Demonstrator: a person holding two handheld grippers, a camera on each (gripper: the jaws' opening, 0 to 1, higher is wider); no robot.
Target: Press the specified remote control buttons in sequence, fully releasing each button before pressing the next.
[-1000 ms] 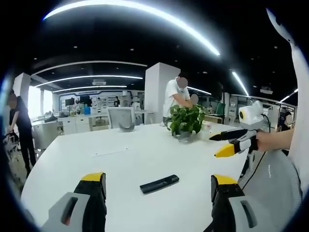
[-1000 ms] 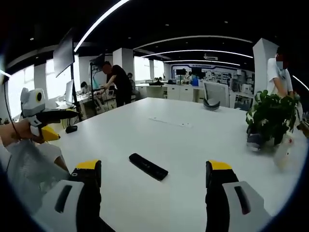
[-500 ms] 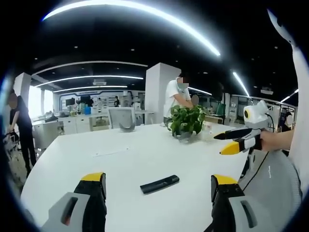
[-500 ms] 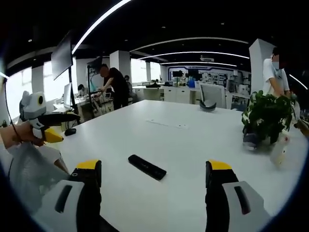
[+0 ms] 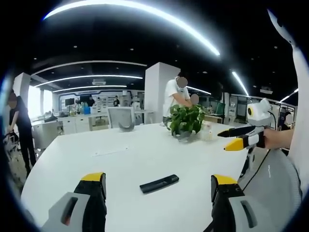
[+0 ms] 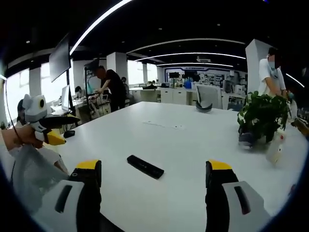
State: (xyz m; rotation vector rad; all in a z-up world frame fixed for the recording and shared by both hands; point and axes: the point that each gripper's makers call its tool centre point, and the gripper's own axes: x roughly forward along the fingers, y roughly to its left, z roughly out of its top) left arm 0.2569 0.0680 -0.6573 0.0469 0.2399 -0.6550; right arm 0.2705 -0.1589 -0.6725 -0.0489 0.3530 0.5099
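On the white desk (image 5: 72, 159): the black remote control (image 5: 159, 183) lies flat, alone, forward of both of my grippers and touched by neither.
Left gripper (image 5: 157, 205): I see its fingers (image 5: 94, 186) spread wide, pinching nothing; the remote sits between them in the left gripper view, just ahead of the tips.
Right gripper (image 6: 154, 198): its fingers (image 6: 217, 176) are also spread and empty; in the right gripper view the remote (image 6: 145, 166) lies ahead, nearer the left finger than the right.
Nearer hand: I judge both about equally close; I cannot tell which is nearer.
Long axis: the remote lies across my line of approach, slanting slightly in each view, not pointing at me.
Which end leads: too small to tell the button end from the battery end.
Coming move: I judge it calls for lowering one fingertip straight down onto the remote's top face.
Nearby: a potted plant (image 5: 186, 121) stands well apart, farther down the desk.
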